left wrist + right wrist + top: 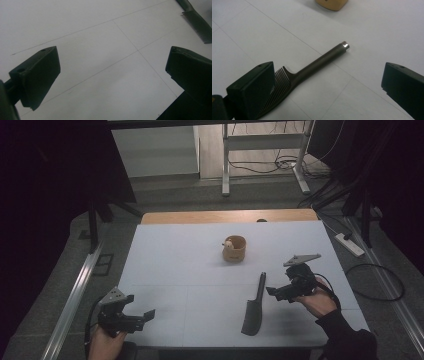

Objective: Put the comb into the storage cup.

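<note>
A black comb point(254, 307) lies on the white table point(190, 265), handle pointing away from me. In the right gripper view the comb point(312, 67) shows a round handle with a silver cap, its teeth passing behind the left jaw. My right gripper point(277, 288) hovers just right of the comb's handle, open and holding nothing; its jaws point(328, 87) stand wide apart. My left gripper point(142, 306) rests low at the table's front left, also open and holding nothing. In its own view the left gripper point(113, 72) faces bare table, with the comb's teeth point(197, 21) at top right.
A small round wooden cup point(234, 248) stands mid-table beyond the comb; its base point(332, 3) is at the top edge of the right gripper view. A power strip point(350, 245) and cables lie on the floor to the right. A metal rail point(75, 295) runs along the left.
</note>
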Tool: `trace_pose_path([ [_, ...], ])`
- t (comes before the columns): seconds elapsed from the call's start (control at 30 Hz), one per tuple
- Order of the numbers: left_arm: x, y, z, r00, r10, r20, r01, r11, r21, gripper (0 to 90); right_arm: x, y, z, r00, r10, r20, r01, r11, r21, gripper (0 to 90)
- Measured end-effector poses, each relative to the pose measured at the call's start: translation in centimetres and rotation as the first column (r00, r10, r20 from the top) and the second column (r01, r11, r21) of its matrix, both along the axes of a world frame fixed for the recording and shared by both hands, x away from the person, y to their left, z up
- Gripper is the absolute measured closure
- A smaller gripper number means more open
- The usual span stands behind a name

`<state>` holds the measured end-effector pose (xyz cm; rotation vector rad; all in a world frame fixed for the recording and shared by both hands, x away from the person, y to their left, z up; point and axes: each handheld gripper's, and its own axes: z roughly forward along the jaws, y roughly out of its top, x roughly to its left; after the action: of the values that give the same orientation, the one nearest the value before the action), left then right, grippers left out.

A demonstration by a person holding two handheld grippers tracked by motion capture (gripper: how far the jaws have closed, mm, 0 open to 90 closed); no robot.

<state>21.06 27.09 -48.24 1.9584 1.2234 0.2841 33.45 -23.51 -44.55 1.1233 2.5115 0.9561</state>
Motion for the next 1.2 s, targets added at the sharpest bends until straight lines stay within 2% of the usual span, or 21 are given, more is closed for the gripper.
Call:
trace_pose_path([
  [0.6, 0.0, 0.1, 0.0, 1.0, -0.004, 0.002, 0.004, 1.0, -0.008, 0.1, 1.7, 2.6, -0.1, 0.9993, 0.029, -0.023, -0.029, 0.999, -0.041, 0.0],
  [1.03, 0.0, 0.1, 0.0, 1.0, -0.008, 0.004, 0.008, 0.9999, -0.011, 0.1, 3.1, 4.8, -0.8, 0.9984, 0.05, -0.026, -0.052, 0.992, -0.116, 0.0],
  [1.2, 0.0, 0.1, 0.0, 0.9999, -0.01, 0.004, 0.01, 0.9999, -0.012, 0.1, 3.9, 5.6, -1.2, 0.9981, 0.048, -0.037, -0.053, 0.991, -0.126, 0.0],
])
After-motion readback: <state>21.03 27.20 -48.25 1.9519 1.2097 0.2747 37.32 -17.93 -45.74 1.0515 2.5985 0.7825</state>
